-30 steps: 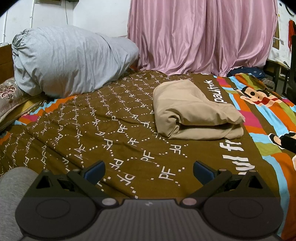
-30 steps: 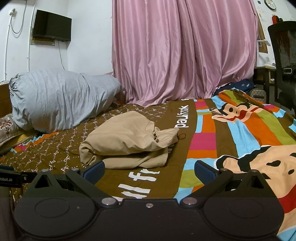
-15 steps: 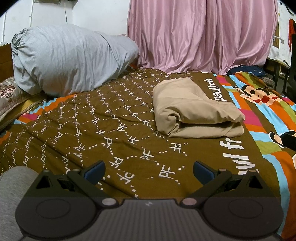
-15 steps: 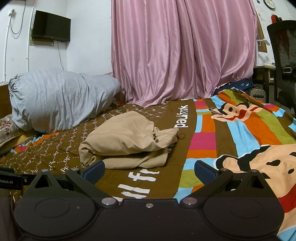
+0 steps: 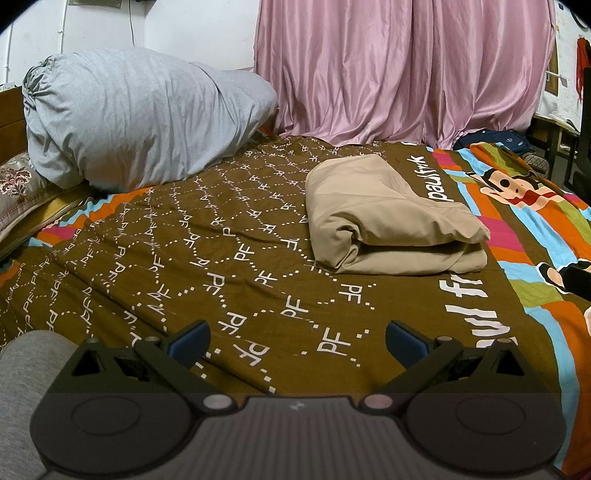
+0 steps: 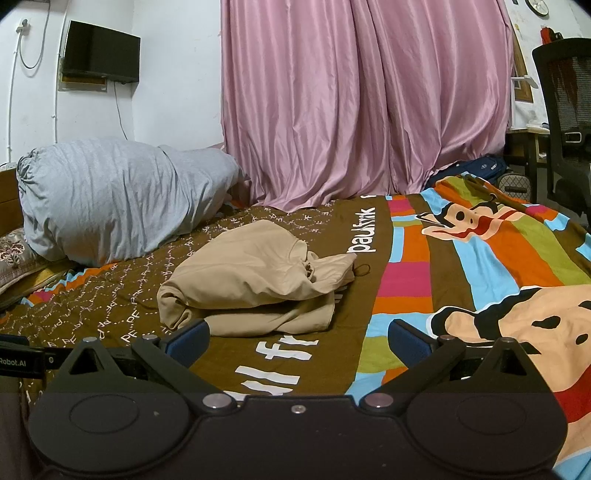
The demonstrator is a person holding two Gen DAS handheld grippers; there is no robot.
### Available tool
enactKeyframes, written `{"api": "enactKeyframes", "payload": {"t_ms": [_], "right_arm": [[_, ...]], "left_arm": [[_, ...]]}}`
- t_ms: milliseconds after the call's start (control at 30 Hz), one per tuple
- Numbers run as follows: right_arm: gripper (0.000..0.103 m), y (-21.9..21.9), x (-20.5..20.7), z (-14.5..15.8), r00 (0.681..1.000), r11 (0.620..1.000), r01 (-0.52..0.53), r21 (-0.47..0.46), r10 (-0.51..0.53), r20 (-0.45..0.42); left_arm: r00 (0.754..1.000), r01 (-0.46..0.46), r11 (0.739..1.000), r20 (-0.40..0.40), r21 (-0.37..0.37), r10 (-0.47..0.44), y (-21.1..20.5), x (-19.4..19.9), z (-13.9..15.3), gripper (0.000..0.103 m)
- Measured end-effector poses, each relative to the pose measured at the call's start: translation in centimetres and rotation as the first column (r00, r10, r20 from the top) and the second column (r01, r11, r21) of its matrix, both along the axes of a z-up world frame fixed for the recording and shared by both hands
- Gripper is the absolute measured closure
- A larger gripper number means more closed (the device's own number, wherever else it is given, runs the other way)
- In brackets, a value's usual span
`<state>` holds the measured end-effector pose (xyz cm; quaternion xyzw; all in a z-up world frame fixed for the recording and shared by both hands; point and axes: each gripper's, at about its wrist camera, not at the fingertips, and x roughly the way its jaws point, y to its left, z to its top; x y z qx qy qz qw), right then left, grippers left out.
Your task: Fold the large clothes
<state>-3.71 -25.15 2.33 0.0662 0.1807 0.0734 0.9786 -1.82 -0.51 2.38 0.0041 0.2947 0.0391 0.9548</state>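
Garment [image 5: 391, 218], folded tan bundle on the bedspread [image 5: 229, 258], lies ahead-right of left gripper [image 5: 295, 341] and just ahead-left of right gripper [image 6: 297, 341]. Long axis runs across both views. Both grippers spread, empty; right looks nearer.

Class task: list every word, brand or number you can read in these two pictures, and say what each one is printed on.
"paul frank", white letters on the brown patterned bedspread, beside the folded beige garment; some letters run together.
"PF", repeated in the bedspread's white dotted pattern.
"Robot.AI", on the black device at the right view's left edge; its start is cut off.
The round wall clock: too small to read.
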Motion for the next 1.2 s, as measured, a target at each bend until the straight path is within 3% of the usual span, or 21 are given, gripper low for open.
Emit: {"api": "enactKeyframes", "payload": {"t_ms": [967,1200], "right_arm": [[0.001,-0.06,0.06,0.06,1.000,1.000,0.001,0.004,-0.001,-0.005],[0.001,-0.06,0.09,0.09,1.000,1.000,0.001,0.005,-0.001,-0.006]], "left_arm": [[1.000,0.010,1.000,-0.002,0.000,-0.010,0.11,0.06,0.32,0.001],[1.000,0.013,0.996,0.015,0.093,-0.014,-0.74,-0.01,0.89,0.001]]}}
